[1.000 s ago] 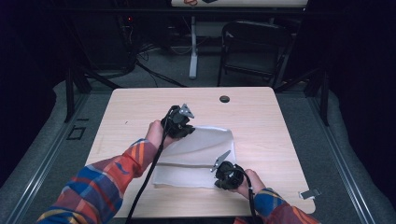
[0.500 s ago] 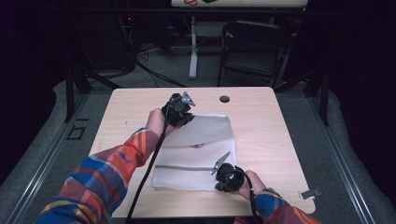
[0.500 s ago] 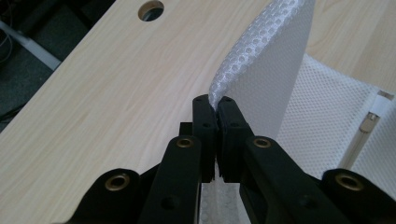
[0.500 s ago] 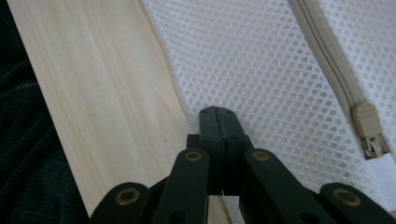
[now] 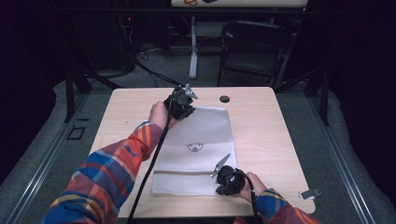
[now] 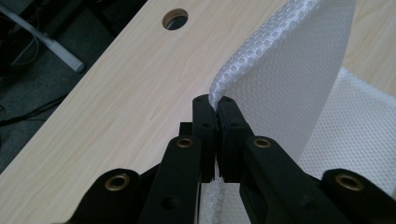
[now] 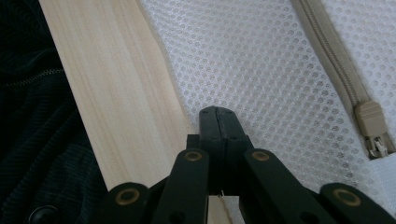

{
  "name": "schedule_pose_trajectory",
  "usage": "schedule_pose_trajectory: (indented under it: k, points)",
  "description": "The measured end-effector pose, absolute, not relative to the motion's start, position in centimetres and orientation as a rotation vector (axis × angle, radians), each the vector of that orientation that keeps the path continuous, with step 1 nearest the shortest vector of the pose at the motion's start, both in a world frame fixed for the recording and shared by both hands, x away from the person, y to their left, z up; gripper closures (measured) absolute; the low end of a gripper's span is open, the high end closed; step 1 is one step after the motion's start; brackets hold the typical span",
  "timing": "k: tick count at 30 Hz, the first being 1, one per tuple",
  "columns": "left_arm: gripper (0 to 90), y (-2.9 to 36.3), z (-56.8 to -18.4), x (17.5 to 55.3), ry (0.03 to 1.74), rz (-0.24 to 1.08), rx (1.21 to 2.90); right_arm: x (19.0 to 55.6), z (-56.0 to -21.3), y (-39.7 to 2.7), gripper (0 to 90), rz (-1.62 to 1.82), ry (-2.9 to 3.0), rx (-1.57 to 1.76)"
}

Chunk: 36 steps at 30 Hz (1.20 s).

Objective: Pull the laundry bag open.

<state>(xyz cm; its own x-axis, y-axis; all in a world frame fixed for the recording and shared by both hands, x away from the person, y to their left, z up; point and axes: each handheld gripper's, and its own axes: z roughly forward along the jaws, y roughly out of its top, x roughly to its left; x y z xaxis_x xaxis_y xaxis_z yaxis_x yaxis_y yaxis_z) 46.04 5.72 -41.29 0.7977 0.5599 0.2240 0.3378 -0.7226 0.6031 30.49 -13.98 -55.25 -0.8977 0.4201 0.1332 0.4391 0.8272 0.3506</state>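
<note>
Left tongs (image 5: 183,103) moved farther away, mesh bag (image 5: 198,149) lengthwise front-to-back, zipper (image 5: 187,172) crosswise

One mesh bag (image 5: 196,149), one table (image 5: 280,140), two grippers, one chair (image 5: 252,51).

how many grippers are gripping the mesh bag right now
2. The left gripper pinches the far corner of the white mesh bag, lifting it. The right gripper is shut on the near edge by the zipper.
</note>
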Motion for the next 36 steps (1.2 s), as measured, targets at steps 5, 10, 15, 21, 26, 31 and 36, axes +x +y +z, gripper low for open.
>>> schedule_pose_trajectory:
  k: [5, 10, 15, 21, 26, 31, 36]
  points:
    - [87.4, 4.9, -41.4, 46.8, 0.688, 0.559, 2.412, 30.4, -55.2, -14.1, 90.0, -0.570, -2.953, -0.694]
    - [87.2, 4.0, -41.9, 47.7, 0.704, 0.582, 2.403, 30.4, -55.2, -14.2, 90.0, -0.567, -2.947, -0.685]
    - [87.0, 3.3, -42.9, 48.8, 0.740, 0.595, 2.388, 30.4, -55.2, -14.3, 90.0, -0.572, -2.929, -0.704]
    - [86.4, 2.6, -44.1, 50.0, 0.789, 0.610, 2.387, 30.6, -55.3, -14.4, 90.0, -0.588, -2.915, -0.702]
    - [82.8, 2.1, -45.0, 50.9, 0.811, 0.617, 2.383, 30.6, -55.3, -14.4, 90.0, -0.586, -2.896, -0.715]
    - [52.5, 1.9, -45.2, 51.7, 0.844, 0.601, 2.357, 30.8, -55.2, -14.6, 81.6, -0.591, -2.886, -0.720]
    - [20.9, 2.2, -44.6, 51.3, 0.825, 0.558, 2.320, 31.3, -53.6, -15.6, 51.7, -0.781, -2.852, -0.821]
